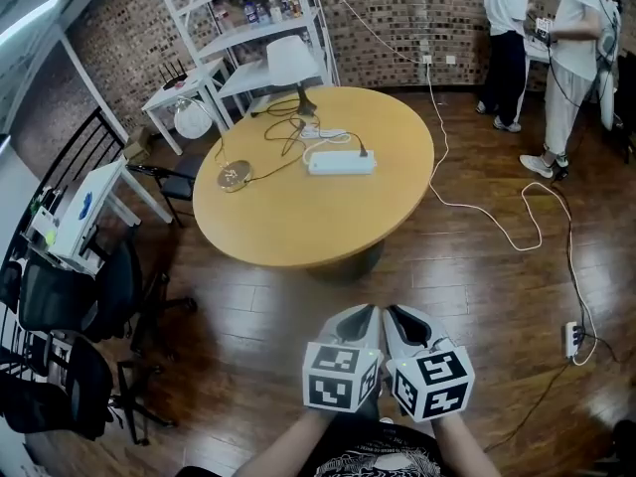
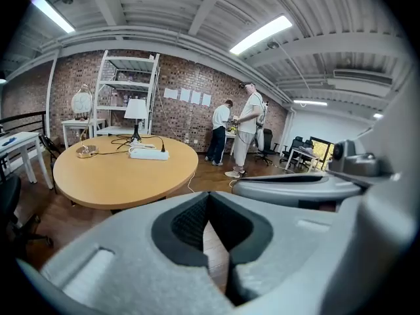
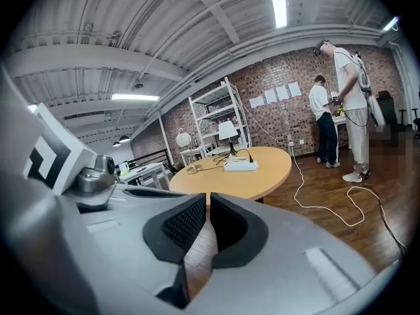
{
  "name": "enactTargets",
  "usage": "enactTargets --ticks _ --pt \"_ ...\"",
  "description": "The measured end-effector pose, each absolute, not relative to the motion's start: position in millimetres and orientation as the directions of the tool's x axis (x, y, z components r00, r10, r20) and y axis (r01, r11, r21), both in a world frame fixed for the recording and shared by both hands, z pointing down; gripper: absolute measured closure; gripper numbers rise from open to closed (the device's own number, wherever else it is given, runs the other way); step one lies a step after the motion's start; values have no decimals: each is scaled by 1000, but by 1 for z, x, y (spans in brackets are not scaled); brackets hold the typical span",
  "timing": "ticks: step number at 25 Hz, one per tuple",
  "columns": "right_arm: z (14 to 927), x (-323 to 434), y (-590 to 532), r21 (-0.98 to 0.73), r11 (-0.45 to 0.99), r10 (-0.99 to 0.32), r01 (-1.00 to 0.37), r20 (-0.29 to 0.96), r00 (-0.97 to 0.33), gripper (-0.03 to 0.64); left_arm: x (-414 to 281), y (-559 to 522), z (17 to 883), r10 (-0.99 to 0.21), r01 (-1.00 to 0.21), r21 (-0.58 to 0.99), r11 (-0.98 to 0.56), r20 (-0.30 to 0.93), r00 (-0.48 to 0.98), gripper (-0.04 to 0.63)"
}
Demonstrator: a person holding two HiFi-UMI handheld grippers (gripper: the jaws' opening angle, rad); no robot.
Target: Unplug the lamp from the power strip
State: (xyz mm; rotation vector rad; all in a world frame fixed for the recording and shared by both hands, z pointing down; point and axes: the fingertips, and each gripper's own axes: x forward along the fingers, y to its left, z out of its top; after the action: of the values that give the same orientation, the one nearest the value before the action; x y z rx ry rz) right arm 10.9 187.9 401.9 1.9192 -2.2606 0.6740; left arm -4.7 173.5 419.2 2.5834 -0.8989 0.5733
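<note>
While the round wooden table (image 1: pixel 298 237) stands well apart from the person, nothing of the unplugging has begun. The lamp (image 1: pixel 291 63) stands upright at the table's far edge, its dark cords lying in loose loops across the top. Just in front of it lies the white power strip (image 1: pixel 341 163), with a black plug (image 1: pixel 364 151) seated near its right end. A second white block sits between strip and lamp, so which lead belongs to the lamp cannot be told from here.

Both tools are held low and side by side. The left gripper (image 2: pixel 209 199) has its tips pressed together on nothing; the right gripper (image 3: pixel 207 199) shows a thin slit between its jaws, also empty.

The likeliest fault is pulling the wrong plug among those tangled cords. The strip looks unanchored, so a one-handed pull would probably drag it rather than free the plug. Tugging the cord instead of the plug could tip the lamp. A white cable (image 1: pixel 477 212) trails across the floor beside the table's right, a possible snag on approach.
</note>
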Motion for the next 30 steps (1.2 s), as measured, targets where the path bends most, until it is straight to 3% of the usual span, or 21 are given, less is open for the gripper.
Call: enactTargets --ticks 14,30 --pt "402 47 -5 -241 85 -911 -967 373 -173 586 21 -24 423 -494 -642 214 -736 480 725 595" --pt "404 89 -120 -176 113 -905 -978 388 -174 586 46 -159 416 -540 -666 179 -725 452 710 595"
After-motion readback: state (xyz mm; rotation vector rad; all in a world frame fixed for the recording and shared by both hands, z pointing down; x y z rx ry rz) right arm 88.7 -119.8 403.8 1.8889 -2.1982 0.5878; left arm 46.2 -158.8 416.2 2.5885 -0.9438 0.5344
